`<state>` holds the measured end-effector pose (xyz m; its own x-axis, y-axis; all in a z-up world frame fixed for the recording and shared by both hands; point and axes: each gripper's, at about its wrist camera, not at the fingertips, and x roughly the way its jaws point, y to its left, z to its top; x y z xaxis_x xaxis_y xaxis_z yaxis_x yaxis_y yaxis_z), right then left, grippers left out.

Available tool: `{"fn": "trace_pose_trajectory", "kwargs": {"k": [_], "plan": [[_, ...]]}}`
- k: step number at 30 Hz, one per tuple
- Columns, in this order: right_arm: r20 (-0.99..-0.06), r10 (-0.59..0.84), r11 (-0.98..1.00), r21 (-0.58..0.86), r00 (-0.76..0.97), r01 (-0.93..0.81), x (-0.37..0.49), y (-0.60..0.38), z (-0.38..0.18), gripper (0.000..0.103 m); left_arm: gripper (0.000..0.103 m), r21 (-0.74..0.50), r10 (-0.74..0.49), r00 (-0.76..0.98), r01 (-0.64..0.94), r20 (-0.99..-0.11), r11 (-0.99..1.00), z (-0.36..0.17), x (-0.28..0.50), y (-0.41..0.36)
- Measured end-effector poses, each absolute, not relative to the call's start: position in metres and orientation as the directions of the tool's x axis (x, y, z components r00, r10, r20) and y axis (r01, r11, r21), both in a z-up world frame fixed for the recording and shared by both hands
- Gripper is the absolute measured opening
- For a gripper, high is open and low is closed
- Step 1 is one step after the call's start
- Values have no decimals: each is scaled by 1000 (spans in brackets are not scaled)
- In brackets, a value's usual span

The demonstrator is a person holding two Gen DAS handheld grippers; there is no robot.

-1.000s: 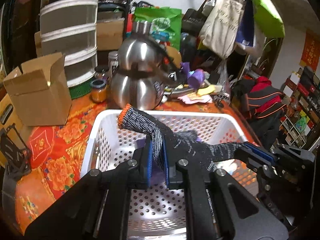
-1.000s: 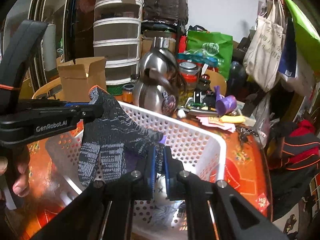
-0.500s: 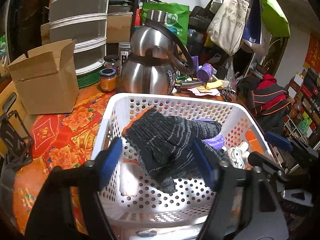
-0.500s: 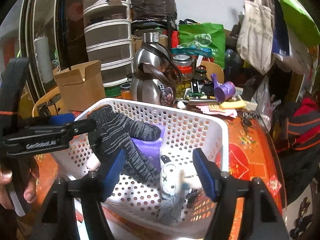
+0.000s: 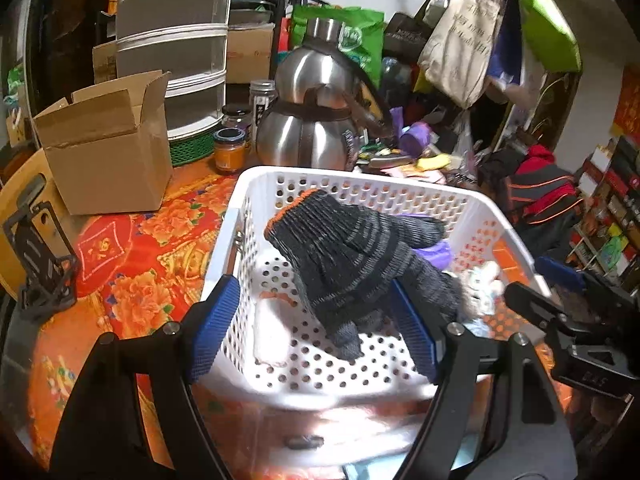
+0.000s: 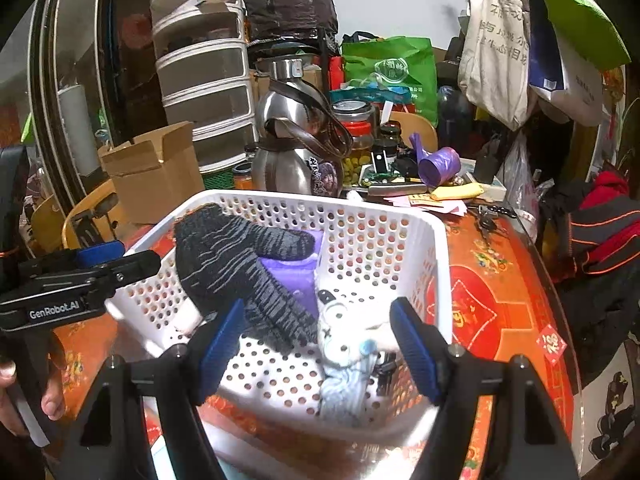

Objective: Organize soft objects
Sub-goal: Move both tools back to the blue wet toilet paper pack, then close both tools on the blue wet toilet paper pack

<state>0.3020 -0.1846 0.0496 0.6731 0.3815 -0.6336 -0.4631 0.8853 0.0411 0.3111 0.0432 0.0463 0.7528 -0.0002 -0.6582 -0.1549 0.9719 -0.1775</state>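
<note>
Both tongs are spread wide and hold nothing: the left gripper (image 5: 316, 330) and right gripper (image 6: 320, 344) hang at the near rim of the white perforated basket (image 5: 256, 184). The knitted work glove (image 5: 356, 260) lies inside, draped over a purple item (image 6: 296, 276) beside a plush toy (image 6: 352, 340). It looks light and floppy; pinching the orange-edged cuff near the far-left corner seems best.

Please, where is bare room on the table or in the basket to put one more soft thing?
Bare cloth lies between the cardboard box and the white basket, and right of the basket. Inside, the near floor is open. Behind, around the steel kettle, it is crowded.
</note>
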Motion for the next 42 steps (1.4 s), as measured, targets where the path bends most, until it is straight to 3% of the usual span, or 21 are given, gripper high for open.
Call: {"fn": "trace_pose_trajectory", "kwargs": {"k": [14, 23, 26, 37, 42], "plan": [[-641, 398, 900, 134, 657, -415, 204, -230, 28, 77, 75, -213, -35, 764, -136, -645, 967, 27, 204, 23], [-641, 447, 884, 208, 624, -419, 137, -253, -19, 77, 75, -240, -110, 725, -79, -680, 968, -25, 142, -11], [-643, 428, 888, 172, 635, -426, 128, -247, -24, 76, 75, -240, -126, 722, -57, -680, 969, -36, 135, -23], [-682, 444, 876, 191, 582, -444, 139, -234, -43, 65, 69, -264, -189, 702, 2, -687, 965, -60, 141, -33], [-682, 455, 867, 194, 573, -458, 138, -229, -42, 54, 56, -296, -232, 694, 29, -681, 955, -62, 142, -32]]}}
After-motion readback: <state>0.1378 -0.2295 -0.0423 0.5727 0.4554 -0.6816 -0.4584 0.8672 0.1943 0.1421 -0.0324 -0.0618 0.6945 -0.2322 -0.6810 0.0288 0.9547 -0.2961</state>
